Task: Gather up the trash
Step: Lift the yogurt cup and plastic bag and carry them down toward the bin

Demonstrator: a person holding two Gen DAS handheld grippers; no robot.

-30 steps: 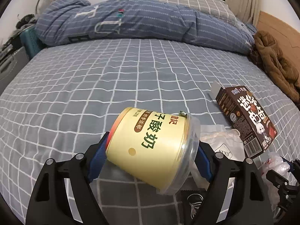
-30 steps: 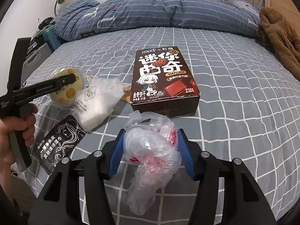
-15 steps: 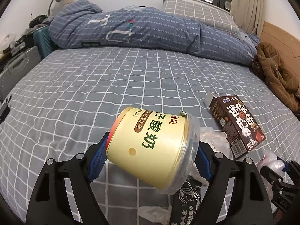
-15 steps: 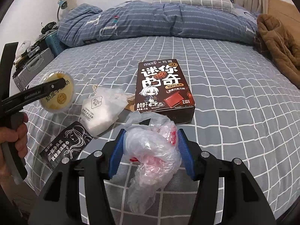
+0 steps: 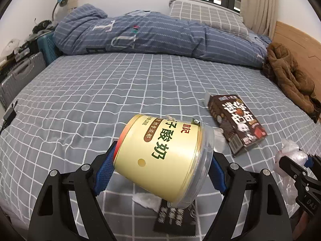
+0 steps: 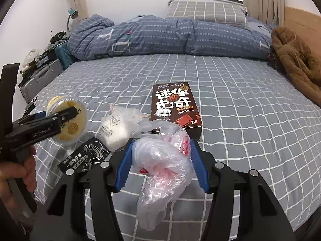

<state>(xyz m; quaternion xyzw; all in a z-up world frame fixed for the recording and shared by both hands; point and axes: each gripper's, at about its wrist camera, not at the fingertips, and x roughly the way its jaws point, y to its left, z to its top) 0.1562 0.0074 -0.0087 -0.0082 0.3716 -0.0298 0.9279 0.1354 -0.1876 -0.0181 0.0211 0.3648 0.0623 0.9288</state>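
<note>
My left gripper (image 5: 160, 170) is shut on a yellow yogurt cup (image 5: 164, 158), held on its side above the grey checked bed (image 5: 100, 92). The right wrist view shows the same cup (image 6: 67, 120) at the left, in that gripper (image 6: 50, 124). A crumpled clear plastic bag (image 6: 166, 166) hangs between the blue pads of my right gripper (image 6: 160, 162), which is shut on it. On the bed lie a brown biscuit box (image 6: 175, 110), a white packet (image 6: 116, 128) and a black sachet (image 6: 84, 158).
A rolled blue duvet (image 6: 160, 38) and a checked pillow (image 6: 206, 12) lie at the bed's far end. A brown garment (image 6: 297, 60) is heaped at the right by the wooden headboard. A grey suitcase (image 6: 40, 78) and clutter stand left of the bed. A white tissue (image 5: 146, 198) lies under the cup.
Both grippers have risen and drawn back from the bed with their loads. The box, packet and sachet now look farther off and lower in view. Neither grip has changed.
</note>
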